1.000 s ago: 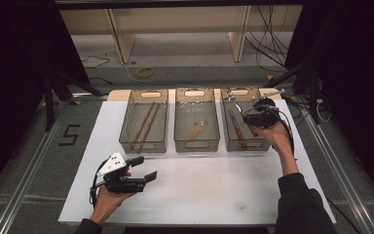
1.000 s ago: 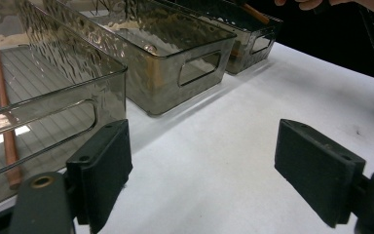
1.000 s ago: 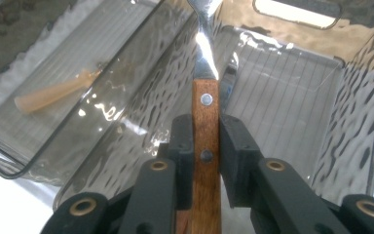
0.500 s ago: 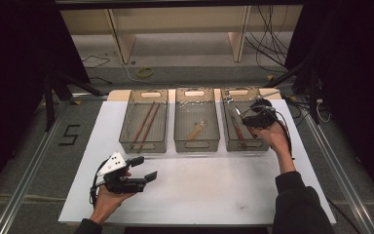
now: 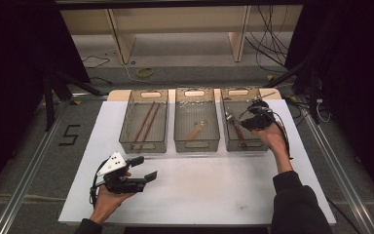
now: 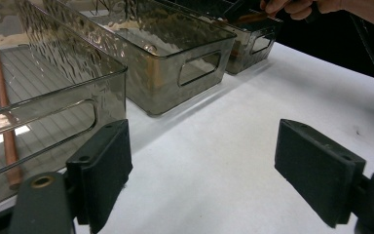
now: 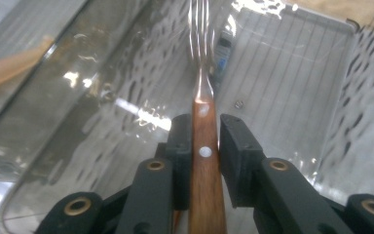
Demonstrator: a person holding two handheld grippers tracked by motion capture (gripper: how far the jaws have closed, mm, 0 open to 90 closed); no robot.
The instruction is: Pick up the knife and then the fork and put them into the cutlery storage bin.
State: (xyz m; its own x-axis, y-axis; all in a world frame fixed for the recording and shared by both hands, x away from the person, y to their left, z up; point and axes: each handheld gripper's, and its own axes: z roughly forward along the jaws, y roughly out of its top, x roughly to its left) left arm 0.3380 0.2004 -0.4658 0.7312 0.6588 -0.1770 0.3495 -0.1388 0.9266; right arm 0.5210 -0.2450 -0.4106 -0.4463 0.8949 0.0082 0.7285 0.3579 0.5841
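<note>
Fork (image 7: 202, 97) with wooden handle, steel tines, clamped in right gripper (image 7: 205, 141)

fork (image 7: 205, 146): warm brown wooden handle with two pale silver rivets, shiny silver neck and tines
right tongs (image 7: 205, 148): matt black pads, black arms with brass-coloured rivet rings
left tongs (image 6: 204, 180): black pads, dark grey-green arms; white three-cornered plate with dark dots on top
right bin (image 5: 230, 141): smoky grey see-through plastic, rippled walls, ribbed floor
middle bin (image 5: 196, 145): same smoky grey, light tan wooden utensil inside
left bin (image 5: 143, 146): same smoky grey, two reddish-brown chopsticks (image 5: 145, 122) inside
desk (image 5: 214, 190): plain white
</note>
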